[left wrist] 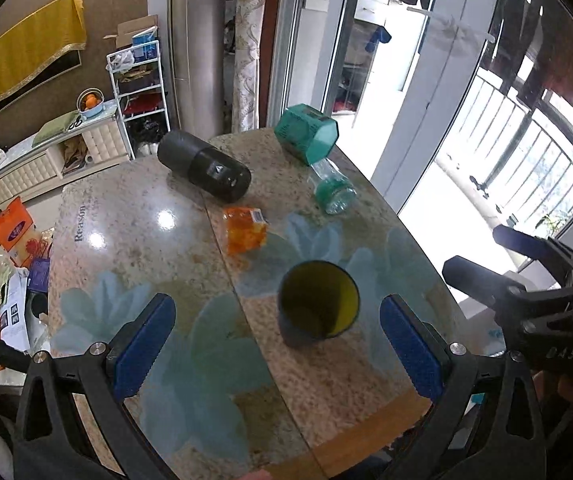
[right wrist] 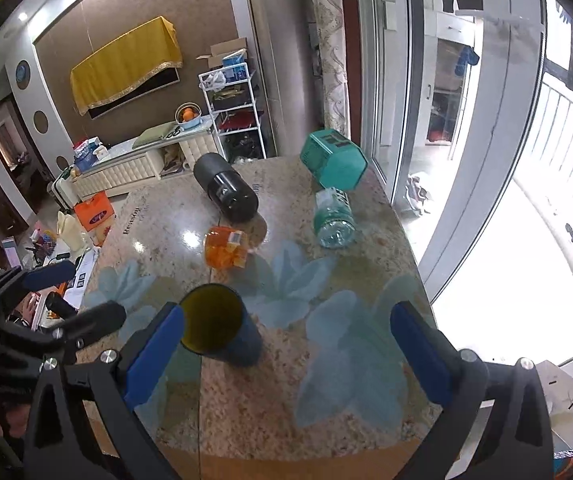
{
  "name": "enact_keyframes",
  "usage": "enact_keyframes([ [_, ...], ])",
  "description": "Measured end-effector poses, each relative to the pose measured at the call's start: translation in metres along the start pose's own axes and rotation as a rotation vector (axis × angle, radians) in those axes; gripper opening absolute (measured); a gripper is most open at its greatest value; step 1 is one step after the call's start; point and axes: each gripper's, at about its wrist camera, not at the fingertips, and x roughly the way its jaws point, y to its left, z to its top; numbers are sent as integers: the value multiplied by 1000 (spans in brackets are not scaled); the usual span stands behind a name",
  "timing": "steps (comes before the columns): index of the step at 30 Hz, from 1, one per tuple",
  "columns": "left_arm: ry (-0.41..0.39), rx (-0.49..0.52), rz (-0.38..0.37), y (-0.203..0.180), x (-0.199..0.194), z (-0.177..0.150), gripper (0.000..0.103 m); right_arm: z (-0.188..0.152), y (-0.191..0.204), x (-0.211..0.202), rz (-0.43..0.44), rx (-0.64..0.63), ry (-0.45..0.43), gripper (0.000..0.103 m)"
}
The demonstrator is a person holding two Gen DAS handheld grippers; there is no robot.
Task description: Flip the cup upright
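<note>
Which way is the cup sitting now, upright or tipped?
Upright, it seems: the cup stands on the table, its open mouth facing up and the yellow inside visible in both views.

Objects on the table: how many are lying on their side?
3: black cylinder at the far left, teal box at the far right, plastic bottle just in front of that box. None seem hidden.

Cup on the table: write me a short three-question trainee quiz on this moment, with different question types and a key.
1. True or false: the cup stands with its opening facing up.
2. Which item lies nearest the cup? A) black cylinder B) orange packet C) teal box
3. Fill in: the left gripper and the right gripper are both ____.

Key: 1 true; 2 B; 3 open, neither holding anything.
</note>
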Motion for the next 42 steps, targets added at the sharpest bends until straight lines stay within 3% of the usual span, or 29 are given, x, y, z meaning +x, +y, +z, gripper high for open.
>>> enact_keyframes([
  [42,20,-13,8,-5,-2,-12,103,-10,-3,-10,-3,-2,39,103],
])
